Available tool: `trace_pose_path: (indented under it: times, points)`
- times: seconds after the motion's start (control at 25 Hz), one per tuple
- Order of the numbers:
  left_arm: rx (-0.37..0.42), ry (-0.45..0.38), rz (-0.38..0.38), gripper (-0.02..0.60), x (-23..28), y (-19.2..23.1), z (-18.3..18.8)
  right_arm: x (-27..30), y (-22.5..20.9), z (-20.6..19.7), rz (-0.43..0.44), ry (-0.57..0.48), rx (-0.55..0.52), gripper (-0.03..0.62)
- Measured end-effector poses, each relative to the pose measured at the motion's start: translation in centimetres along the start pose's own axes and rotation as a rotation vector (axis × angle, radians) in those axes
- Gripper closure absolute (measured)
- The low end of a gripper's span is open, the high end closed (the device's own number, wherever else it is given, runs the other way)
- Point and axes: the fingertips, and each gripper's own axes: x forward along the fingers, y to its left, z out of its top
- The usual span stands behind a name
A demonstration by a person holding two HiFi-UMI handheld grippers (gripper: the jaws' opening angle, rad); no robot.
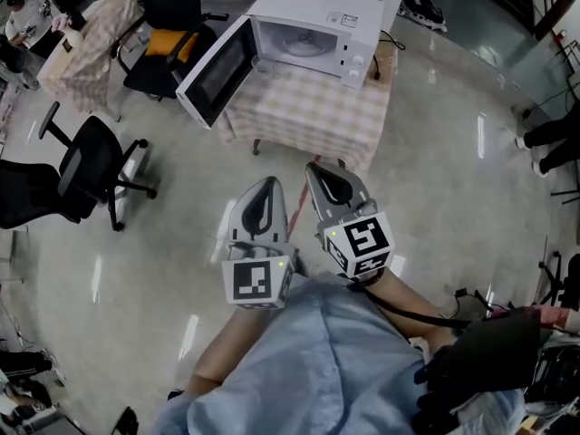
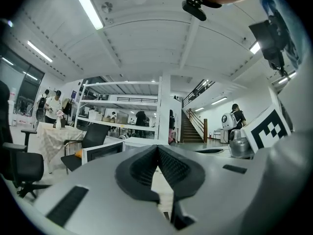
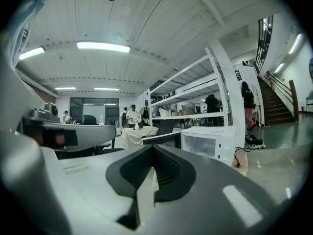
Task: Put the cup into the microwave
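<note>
Currently both grippers are empty. The left gripper [image 2: 157, 149] has its 2 jaws together at the tips, with only floor showing behind the dark pads. The right gripper [image 3: 152, 150] is closed in the same way and holds nothing. They are side by side, just apart from each other, and both point about level.

The microwave [image 1: 319, 33] stands ahead of both grippers, well apart from them, on a table with a checked cloth [image 1: 313, 114]. Its door [image 1: 216, 71] is swung wide open, ahead and to the left of the left gripper, and I see only the glass plate inside. I cannot find the cup in any view.

In my judgement the main risk is reaching the microwave with no cup in the jaws, so the cup must be found and gripped first. The open door sticks out past the table edge, and a gripper coming from the left side could knock it. The office chair [image 1: 86, 166], far to the left of the left gripper, could also get in the way.

For writing, the cubes carry only black and white square markers. A small label on the microwave's control panel is too small to read.
</note>
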Motion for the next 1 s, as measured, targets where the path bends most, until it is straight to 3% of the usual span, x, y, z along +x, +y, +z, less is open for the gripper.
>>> trace_pose_path:
  times: [0.52, 1.0]
  points:
    - [-0.036, 0.008, -0.028, 0.575, 2.7, 3.8, -0.9, 4.2, -0.3, -0.2, -0.034, 0.027, -0.018, 0.591]
    - [-0.006, 0.08, 0.018, 0.574, 7.4, 5.5, -0.9, 9.0, -3.4, 0.3, -0.012, 0.019, 0.008, 0.591]
